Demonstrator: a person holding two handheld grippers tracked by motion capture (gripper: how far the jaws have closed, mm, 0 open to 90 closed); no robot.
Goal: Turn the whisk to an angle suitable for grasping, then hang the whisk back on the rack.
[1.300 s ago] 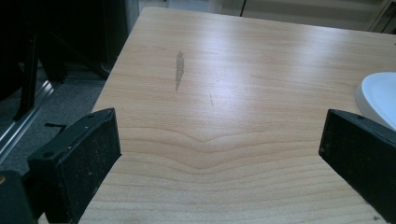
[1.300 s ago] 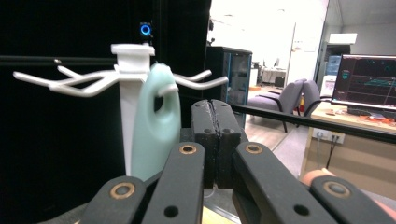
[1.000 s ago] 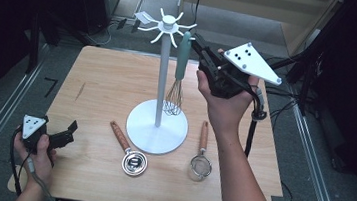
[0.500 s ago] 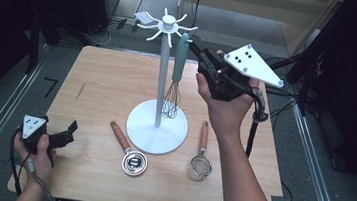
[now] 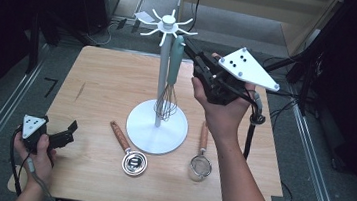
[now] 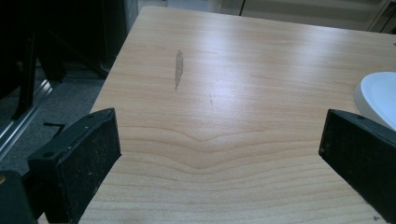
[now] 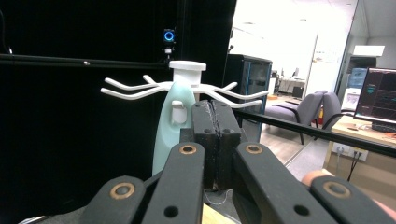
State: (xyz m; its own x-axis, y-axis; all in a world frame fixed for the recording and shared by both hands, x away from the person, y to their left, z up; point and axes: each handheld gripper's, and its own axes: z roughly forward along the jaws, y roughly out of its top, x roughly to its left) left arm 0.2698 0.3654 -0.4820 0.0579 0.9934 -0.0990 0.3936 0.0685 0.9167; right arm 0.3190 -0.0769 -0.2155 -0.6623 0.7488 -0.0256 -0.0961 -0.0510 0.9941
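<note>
1. Hanging from a hook of the white utensil stand [image 5: 162, 78] on the wooden table [image 5: 103, 80], the whisk [image 5: 170, 82] with a pale green handle sits just left of the right gripper [image 5: 198, 57] in the high view. Its jaws are pressed together beside the handle, gripping nothing. The left gripper [image 5: 64, 136] rests near the table's left front corner, well apart from the whisk. A wooden-handled measuring cup [image 5: 129, 153] and a small strainer [image 5: 201, 158] lie in front of the stand's base.
2. The left gripper view has the jaws spread wide over bare wood, with the stand's base [image 6: 380, 95] at the right edge.
3. The right gripper view shows closed jaws just right of the whisk handle [image 7: 170, 128]. No writing is legible.
</note>
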